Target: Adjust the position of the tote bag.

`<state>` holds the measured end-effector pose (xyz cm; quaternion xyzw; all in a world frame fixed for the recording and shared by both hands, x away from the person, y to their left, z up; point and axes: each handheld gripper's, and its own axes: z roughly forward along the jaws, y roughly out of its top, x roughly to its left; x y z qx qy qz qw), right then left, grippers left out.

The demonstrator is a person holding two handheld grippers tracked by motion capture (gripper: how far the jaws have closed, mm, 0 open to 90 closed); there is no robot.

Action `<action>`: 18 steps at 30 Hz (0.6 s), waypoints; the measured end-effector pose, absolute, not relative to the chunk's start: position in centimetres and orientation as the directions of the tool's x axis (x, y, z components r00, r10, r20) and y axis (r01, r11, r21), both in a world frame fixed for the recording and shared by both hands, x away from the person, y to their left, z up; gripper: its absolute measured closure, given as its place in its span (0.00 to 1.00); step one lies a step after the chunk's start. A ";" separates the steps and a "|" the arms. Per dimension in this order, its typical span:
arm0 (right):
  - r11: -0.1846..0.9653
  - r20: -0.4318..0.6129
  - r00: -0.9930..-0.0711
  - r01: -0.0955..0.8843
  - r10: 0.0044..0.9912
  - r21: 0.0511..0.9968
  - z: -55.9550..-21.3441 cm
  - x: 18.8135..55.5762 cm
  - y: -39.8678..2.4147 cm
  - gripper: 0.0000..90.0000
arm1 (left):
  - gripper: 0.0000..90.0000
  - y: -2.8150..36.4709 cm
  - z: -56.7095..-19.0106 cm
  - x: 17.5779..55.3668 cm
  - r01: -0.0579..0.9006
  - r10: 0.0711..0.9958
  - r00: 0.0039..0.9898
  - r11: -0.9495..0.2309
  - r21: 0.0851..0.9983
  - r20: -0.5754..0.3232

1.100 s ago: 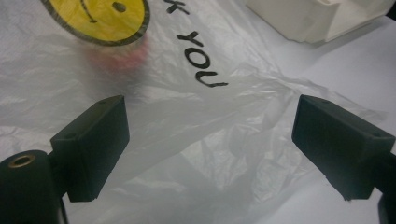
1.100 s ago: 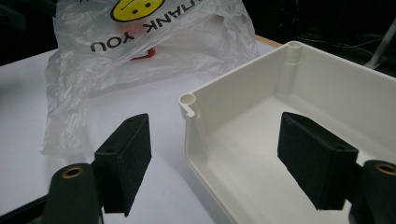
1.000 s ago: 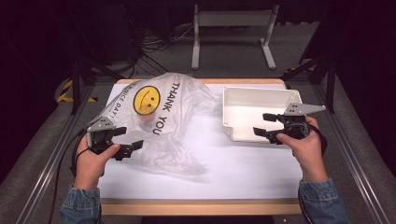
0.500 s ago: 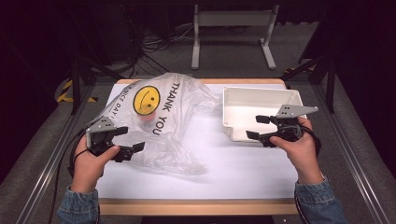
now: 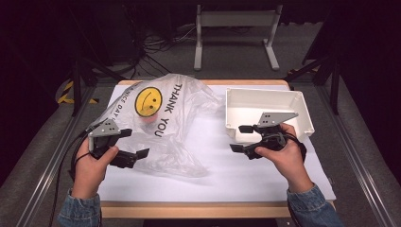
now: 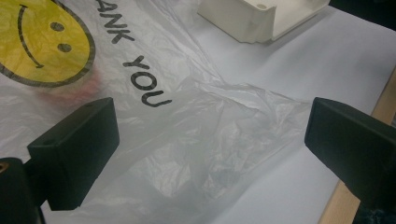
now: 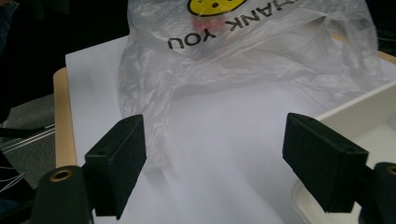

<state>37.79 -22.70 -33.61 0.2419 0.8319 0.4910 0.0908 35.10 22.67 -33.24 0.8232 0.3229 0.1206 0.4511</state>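
Near left, the left gripper (image 5: pixel 135 150) has just been opening, jaws spread over the plastic bag (image 5: pixel 175 118) and grasping nothing. Near right, the right gripper (image 5: pixel 241 138) hangs released before the white bin (image 5: pixel 302 111). Judged step: reaching for the bag; next, pinch its edge.

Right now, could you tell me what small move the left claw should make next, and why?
Probably ease the left claw forward and close on the plastic bag: its jaws have just been opening, stand wide, and the crumpled film lies between them, ungripped.
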 end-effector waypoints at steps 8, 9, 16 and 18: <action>0.387 0.112 -0.898 0.292 0.425 0.875 -34.6 37.8 -20.4 0.25 | 0.03 22.6 -33.1 35.0 0.415 0.635 0.764 -0.355 0.838 -0.109; 0.378 0.119 -0.897 0.295 0.426 0.878 -34.8 37.8 -20.2 0.25 | 0.03 22.6 -33.1 35.1 0.413 0.631 0.766 -0.340 0.845 -0.121; 0.399 0.155 -0.905 0.322 0.397 0.859 -36.6 38.3 -18.2 0.24 | 0.03 22.5 -33.1 34.8 0.412 0.667 0.734 -0.287 0.865 -0.129; 0.409 0.154 -0.906 0.323 0.394 0.854 -36.8 38.4 -17.9 0.23 | 0.03 22.6 -33.1 34.7 0.416 0.675 0.727 -0.287 0.863 -0.126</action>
